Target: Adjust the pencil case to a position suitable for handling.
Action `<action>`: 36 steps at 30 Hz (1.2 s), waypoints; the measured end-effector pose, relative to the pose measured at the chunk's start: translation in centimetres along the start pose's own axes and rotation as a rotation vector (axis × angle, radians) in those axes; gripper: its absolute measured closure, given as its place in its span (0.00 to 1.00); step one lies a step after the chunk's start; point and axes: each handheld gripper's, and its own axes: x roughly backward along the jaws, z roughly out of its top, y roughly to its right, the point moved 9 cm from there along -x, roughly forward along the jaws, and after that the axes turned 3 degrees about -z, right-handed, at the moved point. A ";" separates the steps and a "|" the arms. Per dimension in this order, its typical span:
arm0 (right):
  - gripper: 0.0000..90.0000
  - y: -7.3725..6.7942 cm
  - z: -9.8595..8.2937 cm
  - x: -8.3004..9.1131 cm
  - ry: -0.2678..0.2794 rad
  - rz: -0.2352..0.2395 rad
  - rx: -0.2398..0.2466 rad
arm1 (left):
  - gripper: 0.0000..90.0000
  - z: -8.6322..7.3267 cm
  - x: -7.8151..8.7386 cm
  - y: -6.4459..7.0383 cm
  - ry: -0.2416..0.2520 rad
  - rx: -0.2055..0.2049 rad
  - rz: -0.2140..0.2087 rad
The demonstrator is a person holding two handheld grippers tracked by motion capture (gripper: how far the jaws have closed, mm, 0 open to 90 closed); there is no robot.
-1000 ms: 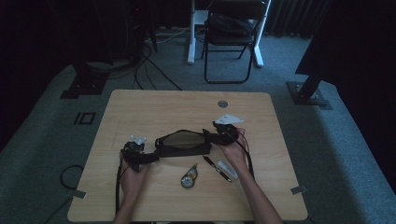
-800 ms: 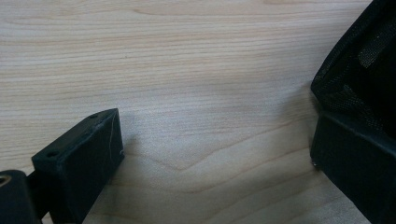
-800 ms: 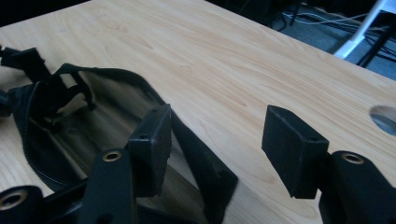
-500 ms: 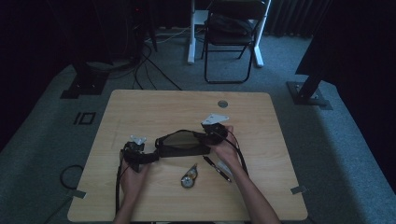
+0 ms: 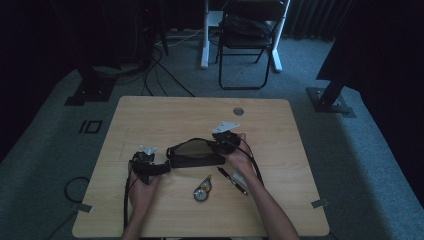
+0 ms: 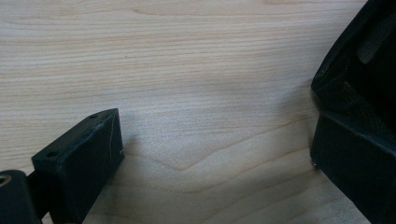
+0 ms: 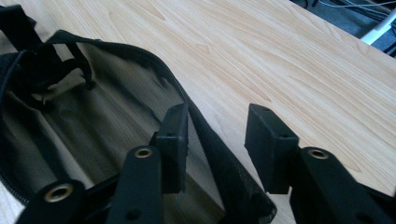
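A black zip pouch (image 5: pixel 195 152) lies open at the middle of the wooden table (image 5: pixel 165 115), its olive lining (image 7: pixel 93 126) facing up. My right gripper (image 5: pixel 225 141) is at the pouch's right end. In the right gripper view it (image 7: pixel 217 122) is open, astride the pouch's rim (image 7: pixel 205 135), one jaw inside the pouch and one outside. My left gripper (image 5: pixel 159 167) rests on the table at the pouch's left end. It (image 6: pixel 217 158) is open wide over bare wood, one jaw against the pouch's black fabric (image 6: pixel 359 60).
A small round metal object (image 5: pixel 202 192) and a dark pen (image 5: pixel 232 181) lie on the table in front of the pouch, between the forearms. A grommet (image 5: pixel 238 111) sits near the far edge. A folding chair (image 5: pixel 250 35) and cables stand beyond the table.
My right gripper has moved left, from off the pouch's right end onto its rim. The left gripper and the pouch have stayed put.
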 end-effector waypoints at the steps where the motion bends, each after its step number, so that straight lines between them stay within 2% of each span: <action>1: 0.70 0.1 -0.1 0.0 -0.003 0.000 -0.001 | 0.03 0.0 0.0 0.0 0.000 0.000 0.000; 12: 0.82 1.6 -1.1 0.8 -0.026 -0.042 0.012 | 0.03 0.0 0.0 0.0 0.000 0.000 0.000; 27: 0.87 4.7 -3.7 3.2 -0.047 -0.111 -0.004 | 0.03 0.0 0.0 0.0 0.000 0.001 0.000; 34: 0.87 4.8 -4.4 4.1 -0.047 -0.118 0.005 | 0.03 0.0 0.0 0.0 0.001 0.002 0.000; 36: 0.88 4.5 -4.5 4.6 -0.044 -0.123 0.033 | 0.03 0.0 0.0 0.0 0.002 0.002 0.000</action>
